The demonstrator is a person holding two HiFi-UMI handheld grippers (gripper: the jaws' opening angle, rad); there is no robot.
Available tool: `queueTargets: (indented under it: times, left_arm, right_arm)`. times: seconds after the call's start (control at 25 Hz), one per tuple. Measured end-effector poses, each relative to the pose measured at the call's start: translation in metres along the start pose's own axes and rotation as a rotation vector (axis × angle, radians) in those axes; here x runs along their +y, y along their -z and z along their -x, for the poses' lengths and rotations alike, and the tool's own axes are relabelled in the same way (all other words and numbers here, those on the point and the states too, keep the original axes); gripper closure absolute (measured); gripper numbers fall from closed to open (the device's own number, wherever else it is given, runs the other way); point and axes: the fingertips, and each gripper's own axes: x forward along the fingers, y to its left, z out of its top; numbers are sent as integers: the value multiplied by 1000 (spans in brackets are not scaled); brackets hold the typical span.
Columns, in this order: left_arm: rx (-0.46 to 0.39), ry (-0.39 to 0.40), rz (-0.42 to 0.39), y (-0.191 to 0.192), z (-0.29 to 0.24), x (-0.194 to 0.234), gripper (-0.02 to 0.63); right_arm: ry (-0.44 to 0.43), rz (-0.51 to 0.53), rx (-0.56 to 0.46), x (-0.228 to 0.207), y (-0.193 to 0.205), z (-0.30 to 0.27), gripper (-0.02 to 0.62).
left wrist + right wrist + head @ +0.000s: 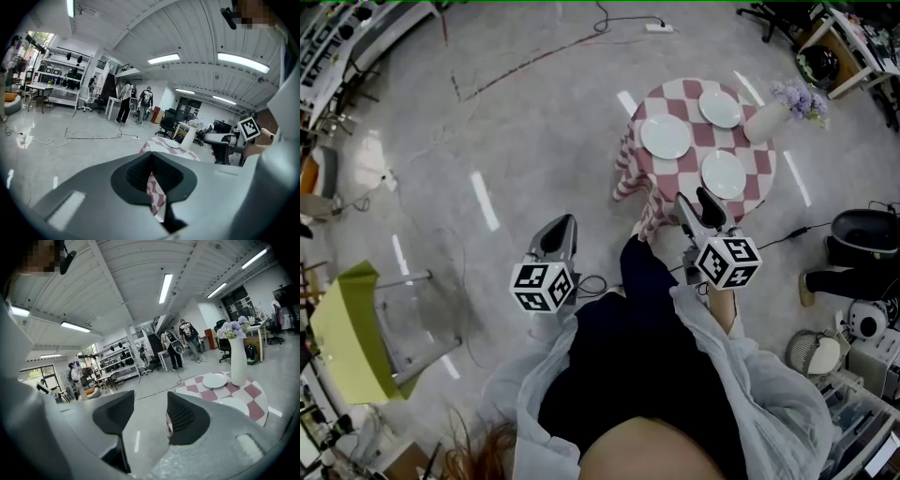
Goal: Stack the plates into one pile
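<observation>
A round table (757,178) under a red-and-white checked cloth stands ahead of me on the right. Three white plates lie apart on it: one at the left (666,136), one at the back (720,108), one nearest me (723,174). My right gripper (698,208) hangs just short of the table's near edge, open and empty, with the table (255,394) and two plates (215,380) beyond its jaws (151,405). My left gripper (560,236) is over bare floor left of the table, its jaws (151,159) shut on nothing.
A white vase of purple flowers (766,120) stands at the table's right rim. A green chair (345,333) is at the far left, cables and a power strip (658,27) lie on the floor, and equipment crowds the right wall. People stand far off (125,101).
</observation>
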Motion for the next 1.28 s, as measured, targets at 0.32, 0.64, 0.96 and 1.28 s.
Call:
queueTargets:
  times: [0.32,0.64,0.96,1.28]
  left_arm:
    - [-22,40,-29,-69,-104,1,592]
    - [-3,82,-35,-93,-173,-6,592]
    - [22,103,-1,-75,-191,-8,592]
    - [175,170,-3,-43,-220,-1,592]
  right_arm:
    - [3,-8,-10,-56,-55,-71,379]
    - [49,-52,-23,-113,-81,-105,379]
    - [47,-315,-19,-139,-55,-115,379]
    - [92,-792,0,-159,18,-114,356]
